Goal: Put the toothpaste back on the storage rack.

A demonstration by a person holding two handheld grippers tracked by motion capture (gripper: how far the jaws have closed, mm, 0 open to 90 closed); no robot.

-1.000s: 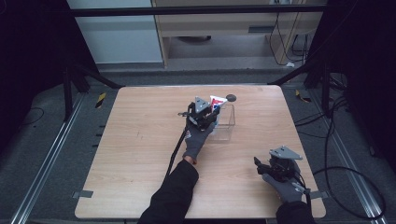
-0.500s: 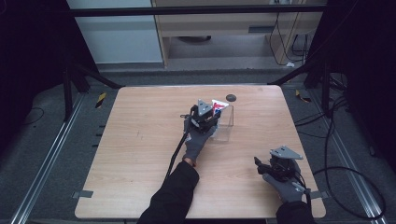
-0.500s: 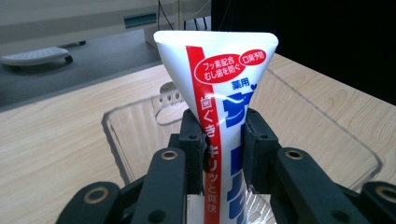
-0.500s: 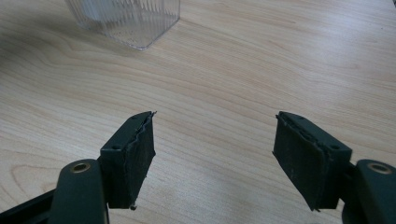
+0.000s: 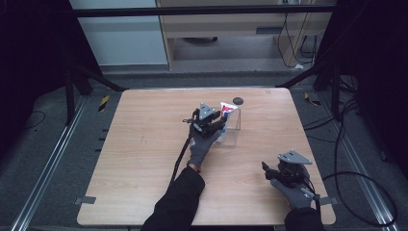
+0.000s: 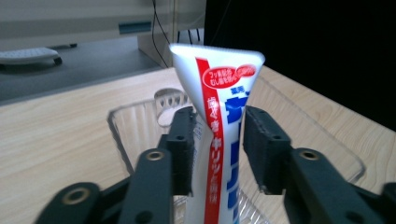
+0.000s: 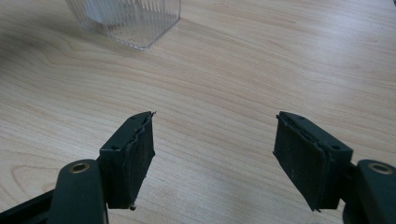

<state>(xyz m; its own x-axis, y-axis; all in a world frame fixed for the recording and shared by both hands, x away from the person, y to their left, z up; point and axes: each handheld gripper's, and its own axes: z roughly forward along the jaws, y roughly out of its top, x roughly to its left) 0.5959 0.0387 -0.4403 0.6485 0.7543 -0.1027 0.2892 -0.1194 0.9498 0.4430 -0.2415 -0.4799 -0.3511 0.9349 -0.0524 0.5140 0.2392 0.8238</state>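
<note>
- Two grippers are in play: your left gripper [image 6: 218,140] hangs over the clear ribbed plastic holder [image 5: 233,126] at the far middle of the light wooden table [image 5: 144,144], your right gripper [image 7: 215,158] sits idle at the near right corner.
- The white toothpaste tube with red and blue print [image 6: 219,121] stands upright inside the holder, crimped end up.
- Your left jaws have just been opening; they now stand apart with the tube between them, a gap showing at each pad.
- If you pull back level from here, a pad could catch the tube and tip it out, or drag the light holder along.
- Lift straight up first.
- Your right jaws gape wide over bare wood, gripping nothing.
- The small dark round disc [image 5: 237,100] lies just beyond the holder.
</note>
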